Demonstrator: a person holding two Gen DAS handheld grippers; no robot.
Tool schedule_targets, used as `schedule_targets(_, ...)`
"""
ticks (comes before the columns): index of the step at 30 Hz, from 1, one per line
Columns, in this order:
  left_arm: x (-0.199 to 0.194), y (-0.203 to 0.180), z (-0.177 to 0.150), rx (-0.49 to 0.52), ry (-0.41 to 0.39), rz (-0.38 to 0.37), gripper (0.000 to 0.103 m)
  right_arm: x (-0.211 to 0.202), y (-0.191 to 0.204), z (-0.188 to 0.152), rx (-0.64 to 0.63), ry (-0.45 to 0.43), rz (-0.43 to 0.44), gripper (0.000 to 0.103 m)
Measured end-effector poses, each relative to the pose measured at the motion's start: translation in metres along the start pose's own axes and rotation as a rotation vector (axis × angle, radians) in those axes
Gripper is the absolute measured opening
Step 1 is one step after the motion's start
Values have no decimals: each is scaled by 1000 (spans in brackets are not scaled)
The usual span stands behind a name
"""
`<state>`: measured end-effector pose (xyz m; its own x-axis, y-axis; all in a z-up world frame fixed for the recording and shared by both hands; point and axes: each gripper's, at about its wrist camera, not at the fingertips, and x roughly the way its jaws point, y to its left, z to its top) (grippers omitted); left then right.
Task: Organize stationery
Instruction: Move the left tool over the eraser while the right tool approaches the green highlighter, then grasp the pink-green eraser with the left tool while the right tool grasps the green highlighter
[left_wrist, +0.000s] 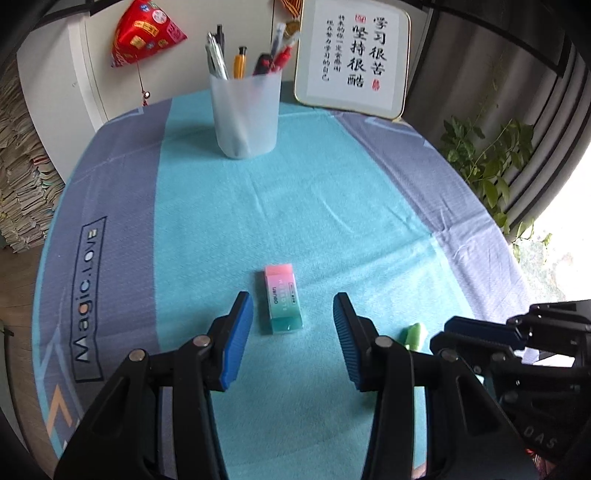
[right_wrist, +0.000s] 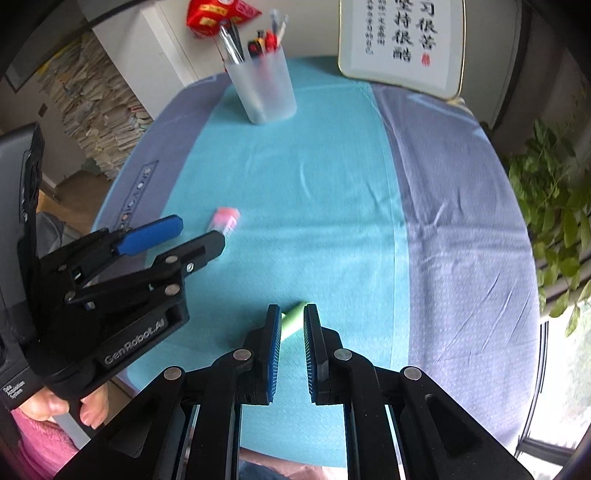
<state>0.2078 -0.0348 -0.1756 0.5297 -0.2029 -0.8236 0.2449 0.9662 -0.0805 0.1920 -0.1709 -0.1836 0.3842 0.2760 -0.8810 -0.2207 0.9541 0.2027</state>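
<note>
A pink-and-teal eraser (left_wrist: 283, 303) lies flat on the teal tablecloth, between and just ahead of the open fingers of my left gripper (left_wrist: 293, 314). It also shows blurred in the right wrist view (right_wrist: 226, 218), beside the left gripper (right_wrist: 192, 232). A small green highlighter (right_wrist: 293, 318) lies between the narrowly parted pads of my right gripper (right_wrist: 291, 325); whether the pads touch it is unclear. It peeks out in the left wrist view (left_wrist: 415, 334) next to the right gripper (left_wrist: 480, 332). A frosted pen cup (left_wrist: 244, 112) holding several pens stands at the table's far end.
A framed calligraphy board (left_wrist: 352, 59) leans at the far right of the table. A red pouch (left_wrist: 144, 33) hangs on the wall behind. A leafy plant (left_wrist: 487, 162) stands off the right edge. Stacked papers (right_wrist: 96, 107) stand to the left.
</note>
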Motion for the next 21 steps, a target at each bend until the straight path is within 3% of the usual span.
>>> schedule_targets(7,19,1,-1,1,31,-2,42,14,-4,-5,46,50,30,10)
schedule_targets(13,24,5,2,-1,33,-7,18,23,2,-4,51,70,48,10)
schedule_targets(19,18,16,-5,-10,37,-20,18,30,-2,5,108,79,81,11)
schedule_targets(21,14,20,-11,-8,37,-13,18,34,-3,8,127,84,83,18)
